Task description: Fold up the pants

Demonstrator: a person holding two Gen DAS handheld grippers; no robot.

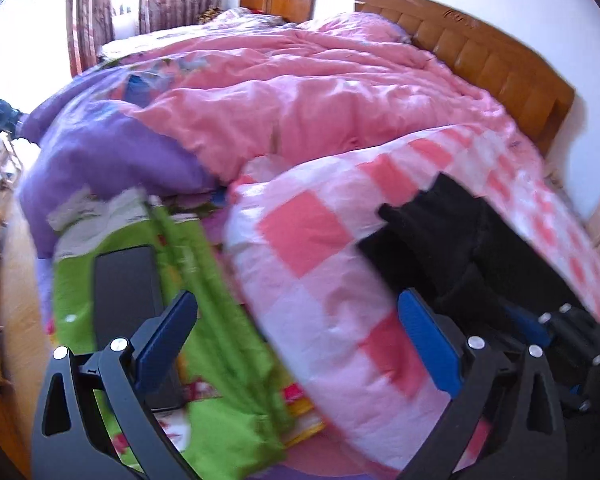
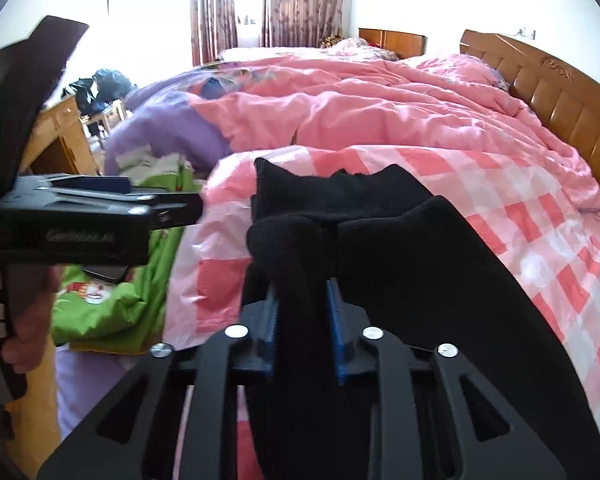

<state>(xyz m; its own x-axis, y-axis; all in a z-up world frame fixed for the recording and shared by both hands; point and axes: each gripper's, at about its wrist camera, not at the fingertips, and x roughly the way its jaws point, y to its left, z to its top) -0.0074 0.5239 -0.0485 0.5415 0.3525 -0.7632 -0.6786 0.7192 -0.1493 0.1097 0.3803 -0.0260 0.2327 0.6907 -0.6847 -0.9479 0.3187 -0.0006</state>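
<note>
right gripper (image 2: pixel 302 316): you've got it clamped on the black pants (image 2: pixel 400 248)
left gripper (image 1: pixel 300 340): wide, empty
pants: right of your left jaws, running away across the checkered quilt (image 1: pixel 320 240)

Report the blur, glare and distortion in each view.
Left wrist view: motion blur smears the pink-and-white checked quilt and green printed cloth; the window behind the curtains is blown out. Right wrist view: sharper overall, black pants lose detail in darkness. Both: fisheye bends the wooden headboard.

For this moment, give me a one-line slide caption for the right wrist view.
Right hand-held gripper shut on black pants over a pink checked quilt; left hand-held gripper alongside.
</note>
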